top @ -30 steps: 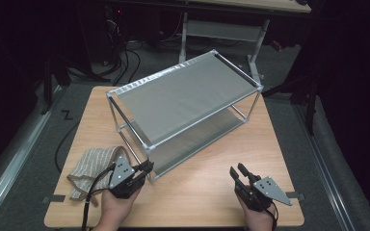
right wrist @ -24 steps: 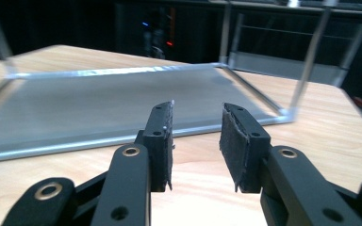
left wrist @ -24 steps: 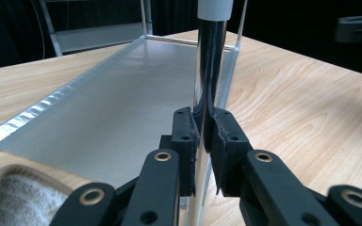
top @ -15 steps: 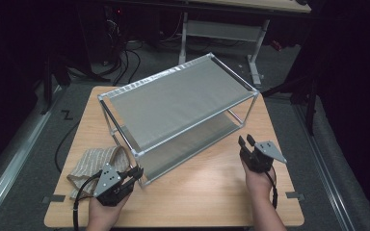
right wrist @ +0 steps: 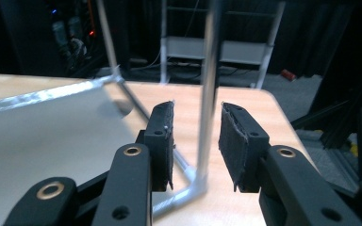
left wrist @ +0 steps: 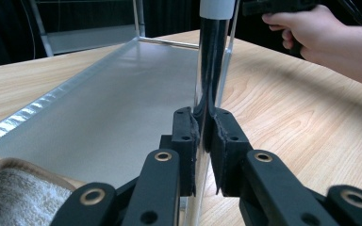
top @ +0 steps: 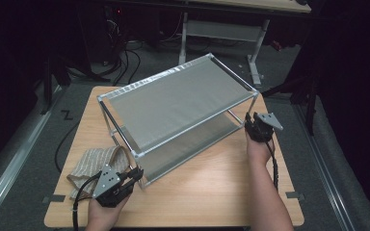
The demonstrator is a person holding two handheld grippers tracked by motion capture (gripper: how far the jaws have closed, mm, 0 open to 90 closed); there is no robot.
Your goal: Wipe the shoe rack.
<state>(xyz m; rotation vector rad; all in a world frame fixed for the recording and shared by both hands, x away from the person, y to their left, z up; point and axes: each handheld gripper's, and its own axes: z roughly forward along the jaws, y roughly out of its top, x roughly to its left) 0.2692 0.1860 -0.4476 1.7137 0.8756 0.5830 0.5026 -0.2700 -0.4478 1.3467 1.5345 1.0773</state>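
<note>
My left claw [left wrist: 206, 134] pinches the stiff, light rack's [top: 183, 103] near post; right claw [right wrist: 197, 141] spread around the far post.

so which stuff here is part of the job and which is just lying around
In the job: silver two-tier metal shelf rack; left gripper, jaws clamped on its near corner post; right gripper, jaws open around its far post.

Lying about: beige woven cloth.
</note>
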